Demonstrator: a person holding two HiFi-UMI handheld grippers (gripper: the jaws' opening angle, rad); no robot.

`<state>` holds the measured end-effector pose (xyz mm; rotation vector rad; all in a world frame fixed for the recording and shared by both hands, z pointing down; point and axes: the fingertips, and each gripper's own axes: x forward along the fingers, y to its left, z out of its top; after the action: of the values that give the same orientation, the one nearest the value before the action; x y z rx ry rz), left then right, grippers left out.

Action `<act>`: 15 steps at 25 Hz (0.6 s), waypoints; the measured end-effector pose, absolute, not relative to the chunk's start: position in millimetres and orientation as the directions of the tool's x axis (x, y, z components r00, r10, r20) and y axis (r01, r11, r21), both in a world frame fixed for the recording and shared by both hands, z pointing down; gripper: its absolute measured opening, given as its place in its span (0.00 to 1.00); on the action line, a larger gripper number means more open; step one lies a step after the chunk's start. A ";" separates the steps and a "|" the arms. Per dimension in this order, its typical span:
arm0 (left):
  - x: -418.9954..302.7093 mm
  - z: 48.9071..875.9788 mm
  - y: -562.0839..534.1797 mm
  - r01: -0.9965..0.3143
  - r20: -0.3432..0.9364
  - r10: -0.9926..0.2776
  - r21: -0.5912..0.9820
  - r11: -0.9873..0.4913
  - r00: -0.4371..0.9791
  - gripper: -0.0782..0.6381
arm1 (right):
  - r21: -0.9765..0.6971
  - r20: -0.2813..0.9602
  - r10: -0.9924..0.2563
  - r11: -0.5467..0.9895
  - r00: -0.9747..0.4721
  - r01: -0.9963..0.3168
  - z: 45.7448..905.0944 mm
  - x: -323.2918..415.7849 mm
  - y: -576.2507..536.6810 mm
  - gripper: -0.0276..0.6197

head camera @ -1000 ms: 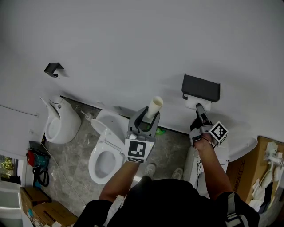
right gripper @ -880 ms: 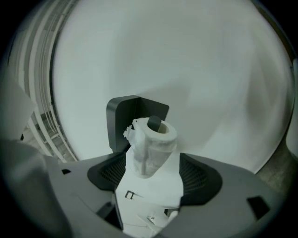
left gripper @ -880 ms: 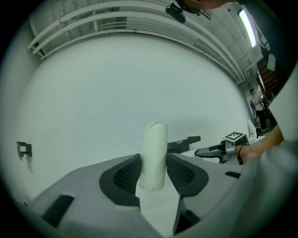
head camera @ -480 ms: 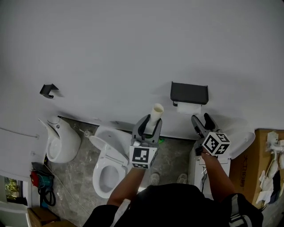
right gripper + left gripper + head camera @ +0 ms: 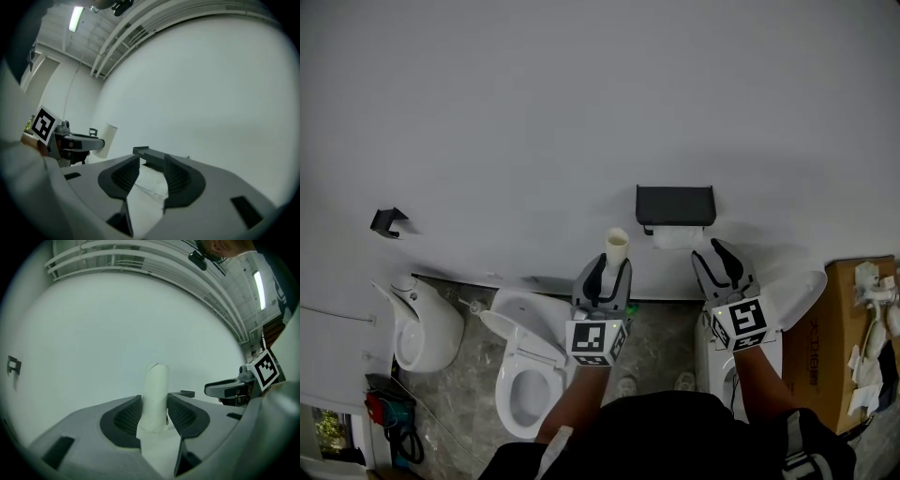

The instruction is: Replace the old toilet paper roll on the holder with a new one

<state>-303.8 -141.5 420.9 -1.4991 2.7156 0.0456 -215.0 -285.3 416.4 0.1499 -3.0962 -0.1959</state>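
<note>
Head view: a person stands facing a plain white wall (image 5: 581, 103) in a washroom, holding a gripper in each hand. The left gripper (image 5: 609, 267) points up at the wall, and its fingers pinch the lower part of a bare cardboard tube (image 5: 617, 244), which stands upright and sticks out above the fingertips. In the left gripper view, the tube (image 5: 155, 385) is clamped between the two dark pads of the left gripper (image 5: 153, 400), one pad touching each side.

Just to the right of the tube, a black paper holder (image 5: 675, 202) is fixed to the wall, with a white paper roll (image 5: 678, 237) under it. The right gripper (image 5: 714, 258) sits just below and right of the holder, pointing up towards it. In the right gripper view, the right gripper (image 5: 151, 161) has its fingers spread, gripping nothing; the black edge of the holder (image 5: 147, 151) and some white paper show through the gap. The left gripper (image 5: 86, 143) and its tube (image 5: 108, 138) appear off to the left there.

Below the hands lies a grey stone floor (image 5: 656, 323). A white toilet (image 5: 520, 366) with its lid raised stands lower left, and a cardboard box (image 5: 853, 328) sits at the right edge. A small black hook (image 5: 387, 221) is mounted far left on the wall.
</note>
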 end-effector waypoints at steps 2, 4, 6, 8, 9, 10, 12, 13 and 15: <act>-302.8 419.9 -142.5 -0.850 -0.051 -0.848 0.001 0.527 -0.527 0.34 | 0.140 0.007 -0.107 0.985 -0.994 -0.105 411.0 -211.0 -284.5 0.18; -302.7 419.2 -142.7 -0.850 -0.055 -0.848 0.004 0.527 -0.527 0.34 | 0.147 -0.016 -0.130 0.980 -0.991 -0.131 406.3 -206.8 -285.8 0.10; -304.2 418.2 -141.9 -0.846 -0.058 -0.844 0.011 0.533 -0.532 0.34 | 0.148 -0.026 -0.154 0.977 -0.988 -0.157 404.7 -203.6 -288.9 0.06; -306.2 417.2 -140.1 -0.840 -0.062 -0.838 0.020 0.542 -0.542 0.34 | 0.154 -0.014 -0.170 0.973 -0.985 -0.170 407.5 -201.8 -292.0 0.05; -306.6 417.1 -139.1 -0.838 -0.062 -0.835 0.022 0.546 -0.546 0.34 | 0.161 -0.001 -0.172 0.972 -0.985 -0.170 410.1 -201.0 -292.8 0.05; -306.4 417.2 -138.3 -0.836 -0.061 -0.834 0.023 0.548 -0.549 0.34 | 0.170 0.011 -0.172 0.971 -0.985 -0.167 412.9 -200.0 -293.0 0.05; -305.9 417.6 -137.7 -0.835 -0.060 -0.833 0.020 0.550 -0.550 0.34 | 0.184 0.027 -0.172 0.969 -0.985 -0.164 416.2 -198.6 -292.9 0.05; -305.9 417.9 -137.8 -0.835 -0.059 -0.834 0.019 0.549 -0.549 0.34 | 0.188 0.030 -0.174 0.968 -0.984 -0.165 416.7 -198.4 -293.0 0.05; -305.6 418.4 -138.0 -0.836 -0.058 -0.834 0.016 0.548 -0.548 0.34 | 0.191 0.030 -0.177 0.967 -0.984 -0.168 416.5 -198.0 -293.0 0.05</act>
<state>-305.6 -138.0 418.4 -1.4714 2.7254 0.0644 -198.0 -293.0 416.5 0.2687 -3.0695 -0.2924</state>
